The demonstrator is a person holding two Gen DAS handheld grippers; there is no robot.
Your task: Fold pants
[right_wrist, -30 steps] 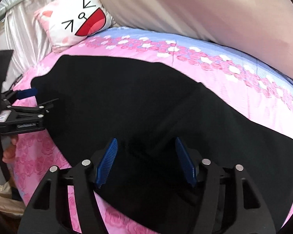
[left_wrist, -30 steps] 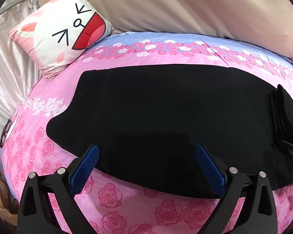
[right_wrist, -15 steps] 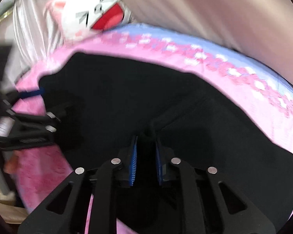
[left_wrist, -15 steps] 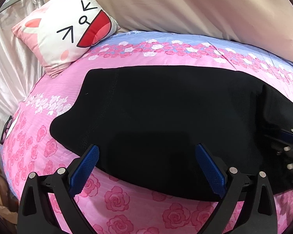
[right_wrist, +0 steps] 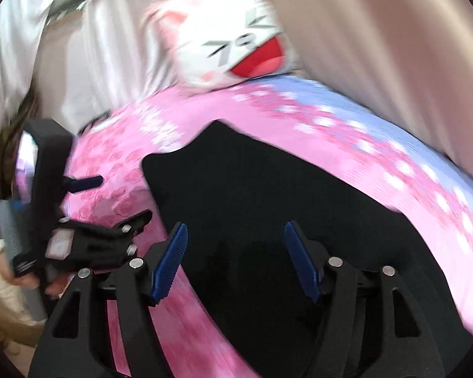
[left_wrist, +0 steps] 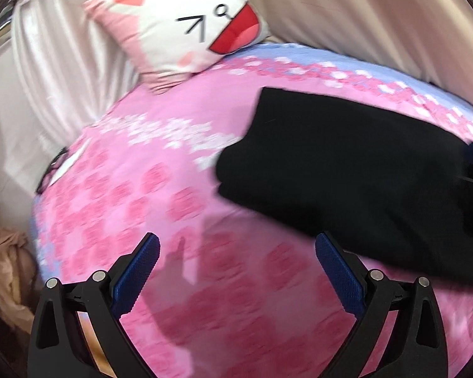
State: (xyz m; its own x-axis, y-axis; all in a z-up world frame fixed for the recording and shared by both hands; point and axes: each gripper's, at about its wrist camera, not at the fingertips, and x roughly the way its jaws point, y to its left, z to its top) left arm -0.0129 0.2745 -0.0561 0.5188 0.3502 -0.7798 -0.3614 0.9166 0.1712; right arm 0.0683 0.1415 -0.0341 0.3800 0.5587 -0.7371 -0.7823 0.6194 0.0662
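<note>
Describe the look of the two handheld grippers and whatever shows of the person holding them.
Both the left gripper and right gripper have matte black, cut-out finger frames with silver round screws and ribbed blue pads. The left gripper's body carries a pale label. The hand wears a cream sleeve. No cables show.

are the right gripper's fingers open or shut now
Open: the right gripper has its blue pads spread apart over the black pants, gripping nothing.
</note>
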